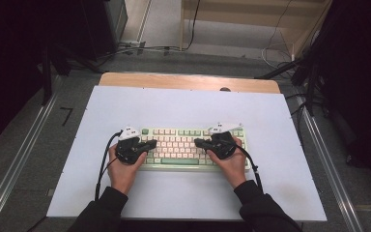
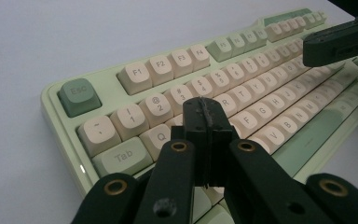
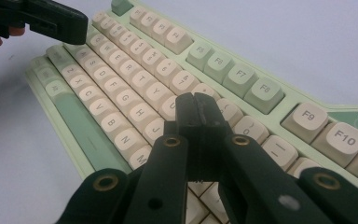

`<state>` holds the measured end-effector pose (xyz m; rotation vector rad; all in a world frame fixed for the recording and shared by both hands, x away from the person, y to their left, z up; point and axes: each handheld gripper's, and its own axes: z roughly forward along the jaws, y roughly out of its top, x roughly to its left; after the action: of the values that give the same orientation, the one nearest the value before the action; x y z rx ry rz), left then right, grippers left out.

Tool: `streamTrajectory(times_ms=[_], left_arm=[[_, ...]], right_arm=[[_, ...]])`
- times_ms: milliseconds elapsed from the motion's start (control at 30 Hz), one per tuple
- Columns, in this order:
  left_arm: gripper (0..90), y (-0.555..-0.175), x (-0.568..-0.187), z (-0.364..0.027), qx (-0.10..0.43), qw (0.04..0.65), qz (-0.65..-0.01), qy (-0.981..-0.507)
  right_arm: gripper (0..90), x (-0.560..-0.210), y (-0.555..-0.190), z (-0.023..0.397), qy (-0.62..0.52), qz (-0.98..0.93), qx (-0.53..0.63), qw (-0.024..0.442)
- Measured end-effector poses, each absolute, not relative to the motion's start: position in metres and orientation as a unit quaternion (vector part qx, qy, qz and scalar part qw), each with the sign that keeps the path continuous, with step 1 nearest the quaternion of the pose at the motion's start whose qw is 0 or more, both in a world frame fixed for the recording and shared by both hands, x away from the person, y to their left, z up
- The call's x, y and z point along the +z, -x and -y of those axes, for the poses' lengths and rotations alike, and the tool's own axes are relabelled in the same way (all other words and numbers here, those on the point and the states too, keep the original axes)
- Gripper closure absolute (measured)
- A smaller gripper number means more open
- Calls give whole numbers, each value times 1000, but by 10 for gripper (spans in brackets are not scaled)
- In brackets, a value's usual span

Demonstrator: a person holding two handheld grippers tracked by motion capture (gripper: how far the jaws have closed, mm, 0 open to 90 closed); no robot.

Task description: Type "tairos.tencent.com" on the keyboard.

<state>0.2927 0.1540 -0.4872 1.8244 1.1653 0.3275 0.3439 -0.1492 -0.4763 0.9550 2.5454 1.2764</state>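
A pale green keyboard with cream and green keys lies on the white table top. My left gripper hovers over the keyboard's left end, jaws pressed together with nothing between them. In the left gripper view the shut tips sit above the letter keys near the Q key. My right gripper hangs over the right half, also shut and empty. In the right gripper view its tips sit above the keys right of the J key, with the left gripper at the upper left.
The white top rests on a wooden table. Metal rails run along both sides on the grey floor. Cables and dark stands lie beyond the far edge. Bare white surface surrounds the keyboard on all sides.
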Motion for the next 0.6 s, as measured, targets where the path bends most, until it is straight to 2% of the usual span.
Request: streamTrajectory(times_ms=[600], left_arm=[[900,-292,-487,-154,134,458,-472,-741]], right_arm=[[876,-483,-350,138,-318,-852,409,73]])
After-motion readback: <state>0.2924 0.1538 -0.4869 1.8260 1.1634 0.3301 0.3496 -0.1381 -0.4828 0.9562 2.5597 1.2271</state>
